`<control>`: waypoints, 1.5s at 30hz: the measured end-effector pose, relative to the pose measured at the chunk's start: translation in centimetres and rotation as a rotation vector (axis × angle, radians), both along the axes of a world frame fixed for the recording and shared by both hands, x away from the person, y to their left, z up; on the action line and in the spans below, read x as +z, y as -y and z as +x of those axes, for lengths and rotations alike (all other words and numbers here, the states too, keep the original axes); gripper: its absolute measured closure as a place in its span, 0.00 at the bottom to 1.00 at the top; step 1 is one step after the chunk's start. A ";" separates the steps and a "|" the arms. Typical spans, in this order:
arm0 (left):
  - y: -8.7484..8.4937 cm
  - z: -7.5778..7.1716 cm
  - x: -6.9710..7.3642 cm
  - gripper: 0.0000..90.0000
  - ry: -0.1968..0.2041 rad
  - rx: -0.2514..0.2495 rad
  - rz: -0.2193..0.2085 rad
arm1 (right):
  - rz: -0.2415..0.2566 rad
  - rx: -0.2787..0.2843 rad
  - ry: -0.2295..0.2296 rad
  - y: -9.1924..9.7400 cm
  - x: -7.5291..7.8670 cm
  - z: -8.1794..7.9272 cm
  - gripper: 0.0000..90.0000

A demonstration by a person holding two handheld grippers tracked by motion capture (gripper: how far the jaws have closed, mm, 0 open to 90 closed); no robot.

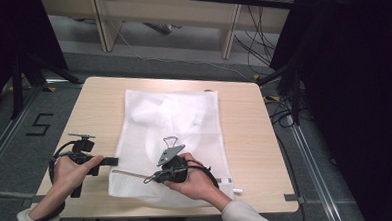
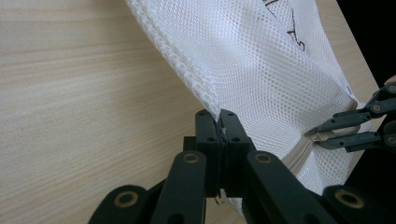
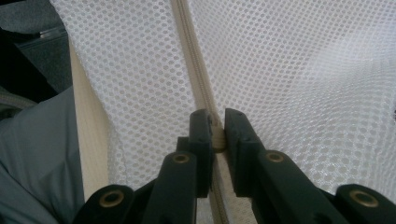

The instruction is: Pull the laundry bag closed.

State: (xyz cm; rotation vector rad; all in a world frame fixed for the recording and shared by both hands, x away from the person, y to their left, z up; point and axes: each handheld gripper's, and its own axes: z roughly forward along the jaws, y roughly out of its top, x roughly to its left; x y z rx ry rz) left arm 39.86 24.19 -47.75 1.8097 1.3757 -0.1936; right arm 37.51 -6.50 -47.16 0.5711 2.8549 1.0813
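Note:
A white mesh bag [image 1: 169, 121] lies flat on the wooden table [image 1: 245, 138], its beige zipper [image 1: 129, 172] running along the near end. My left gripper [image 1: 113, 161] is shut on the bag's near left edge; in the left gripper view the jaws [image 2: 219, 122] pinch the folded mesh [image 2: 252, 60] seam. My right gripper [image 1: 148, 179] points left over the near end and is shut on the zipper. In the right gripper view its jaws [image 3: 215, 126] clamp a beige piece of the zipper [image 3: 191, 60], with mesh [image 3: 303, 70] on both sides. The right gripper [image 2: 317, 135] also shows far right.
Bare wood [image 2: 84, 93] lies left of the bag. The table's near edge [image 1: 188, 213] is right below my hands. A small white tag [image 1: 237, 191] sticks out at the bag's near right corner. Dark stands [image 1: 22, 73] and cables [image 1: 279, 112] flank the table.

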 end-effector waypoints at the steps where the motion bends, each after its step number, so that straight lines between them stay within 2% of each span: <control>1: 0.0 0.0 0.0 0.97 0.001 0.006 0.003 | 0.004 0.000 0.002 0.1 0.0 0.0 0.92; 3: 0.0 0.0 0.0 0.97 0.011 0.013 0.012 | -0.008 0.009 0.016 0.2 0.0 0.2 0.92; 9: -0.1 0.1 0.0 0.97 0.001 0.001 0.000 | -0.018 -0.016 -0.001 1.1 -0.2 0.2 0.92; 12: -0.1 0.0 0.0 0.97 0.003 0.004 0.001 | -0.002 -0.016 0.002 1.2 -0.1 0.3 0.92; 13: -0.2 0.0 0.0 0.97 0.002 0.004 -0.001 | -0.005 -0.010 0.014 1.3 -0.1 0.4 0.92; 16: -0.2 0.1 0.0 0.97 0.002 0.000 0.001 | -0.015 -0.024 0.008 1.6 -0.1 0.3 0.92; 17: -0.1 0.0 0.0 0.97 0.005 0.007 0.008 | -0.015 -0.010 0.013 1.7 -0.2 0.5 0.92; 18: -0.1 0.0 0.0 0.97 0.007 0.011 0.002 | -0.005 -0.028 0.012 1.8 -0.3 0.4 0.92; 21: -0.3 0.1 0.0 0.97 0.000 0.000 -0.002 | -0.022 -0.037 0.002 2.1 -0.1 0.4 0.92; 23: -0.2 0.1 0.0 0.97 0.001 0.001 0.001 | -0.009 -0.027 0.014 2.3 -0.3 0.4 0.92; 26: -0.2 0.1 0.0 0.97 0.001 0.000 0.001 | -0.024 -0.034 0.005 2.7 -0.2 0.4 0.92; 27: -0.2 0.1 0.0 0.97 0.004 0.006 0.005 | -0.011 -0.049 -0.001 2.8 -0.3 0.3 0.92; 28: -0.2 0.1 0.0 0.97 0.002 0.004 0.002 | -0.027 -0.043 0.000 2.9 -0.2 0.4 0.92; 32: -0.2 0.0 0.0 0.97 0.002 0.005 0.001 | -0.016 -0.029 0.006 3.1 -0.2 0.5 0.92; 34: -0.2 0.1 0.0 0.97 0.001 0.003 -0.001 | -0.020 -0.044 0.002 3.1 -0.1 0.4 0.92; 35: -0.2 0.1 0.0 0.97 0.002 0.003 -0.001 | -0.007 -0.053 -0.002 3.0 -0.1 0.3 0.92; 40: -0.2 0.0 0.1 0.97 0.002 0.008 0.001 | -0.013 -0.033 0.012 3.2 -0.1 0.5 0.92; 41: -0.3 0.0 0.1 0.97 0.003 0.005 0.002 | -0.020 -0.050 0.002 3.4 0.0 0.4 0.92; 45: -0.3 0.0 0.0 0.97 0.002 0.003 0.003 | -0.016 -0.053 -0.003 3.7 0.0 0.4 0.92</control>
